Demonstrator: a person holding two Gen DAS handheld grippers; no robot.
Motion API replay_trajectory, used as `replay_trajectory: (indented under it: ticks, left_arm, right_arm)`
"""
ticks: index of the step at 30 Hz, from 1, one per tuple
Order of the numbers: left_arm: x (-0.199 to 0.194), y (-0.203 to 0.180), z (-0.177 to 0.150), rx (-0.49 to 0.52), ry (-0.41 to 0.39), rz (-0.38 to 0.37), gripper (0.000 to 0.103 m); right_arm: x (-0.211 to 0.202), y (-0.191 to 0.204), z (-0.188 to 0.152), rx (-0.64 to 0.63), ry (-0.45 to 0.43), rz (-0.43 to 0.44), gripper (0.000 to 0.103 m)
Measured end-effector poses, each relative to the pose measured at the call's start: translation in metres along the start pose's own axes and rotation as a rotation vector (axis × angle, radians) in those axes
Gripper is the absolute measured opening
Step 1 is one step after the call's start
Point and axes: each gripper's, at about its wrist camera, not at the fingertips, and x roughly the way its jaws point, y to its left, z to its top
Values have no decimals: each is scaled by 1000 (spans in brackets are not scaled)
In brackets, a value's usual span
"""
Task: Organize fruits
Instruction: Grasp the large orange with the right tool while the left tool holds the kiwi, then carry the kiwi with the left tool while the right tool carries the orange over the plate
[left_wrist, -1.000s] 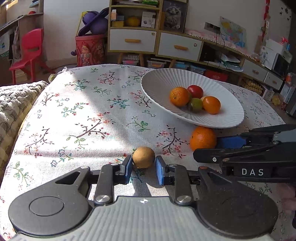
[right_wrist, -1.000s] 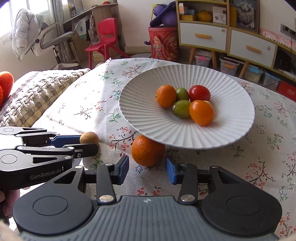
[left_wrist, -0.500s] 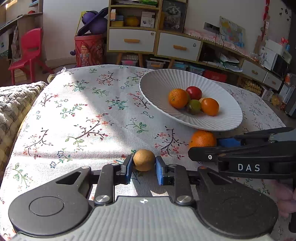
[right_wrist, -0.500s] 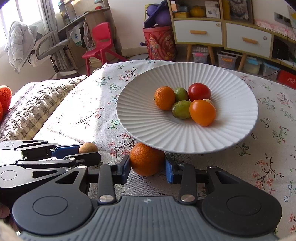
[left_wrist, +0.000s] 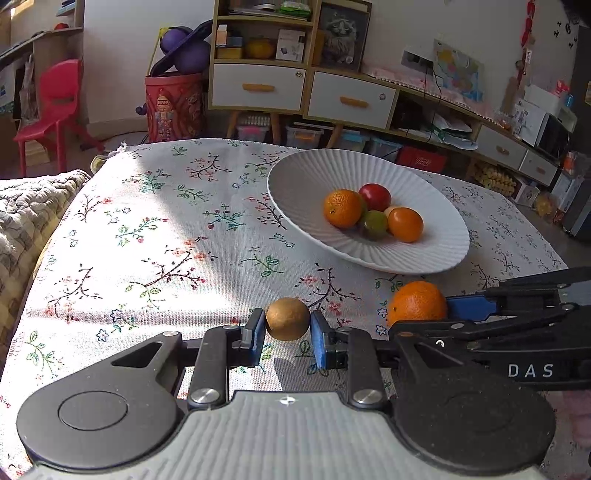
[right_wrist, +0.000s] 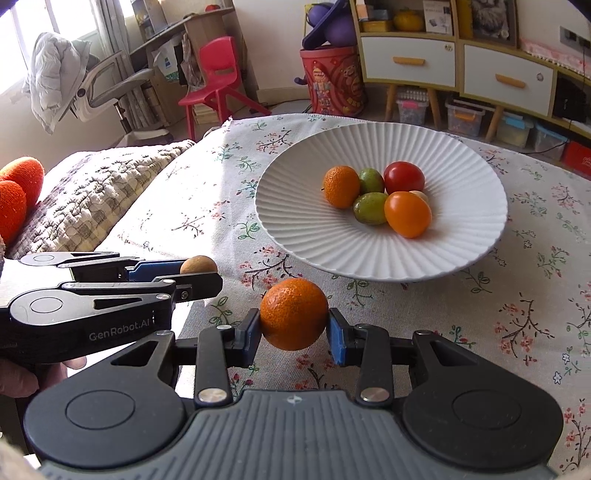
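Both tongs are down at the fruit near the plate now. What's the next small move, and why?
Probably lift both straight up a little. The left tongs pinch the small brown fruit and the right tongs have just closed on the orange, which sits right by the white plate's near rim. Rising first should clear that rim before carrying them over.

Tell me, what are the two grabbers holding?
The left gripper pinches the small brown fruit by its sides. The right gripper squeezes the orange by its sides.
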Motion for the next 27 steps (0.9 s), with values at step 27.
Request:
replay_trajectory:
  ticks: [27]
  left_arm:
    - [5,-46,36,17,-82,-56,7]
  right_arm:
    - [-26,-40,25,35,-121,-125,35]
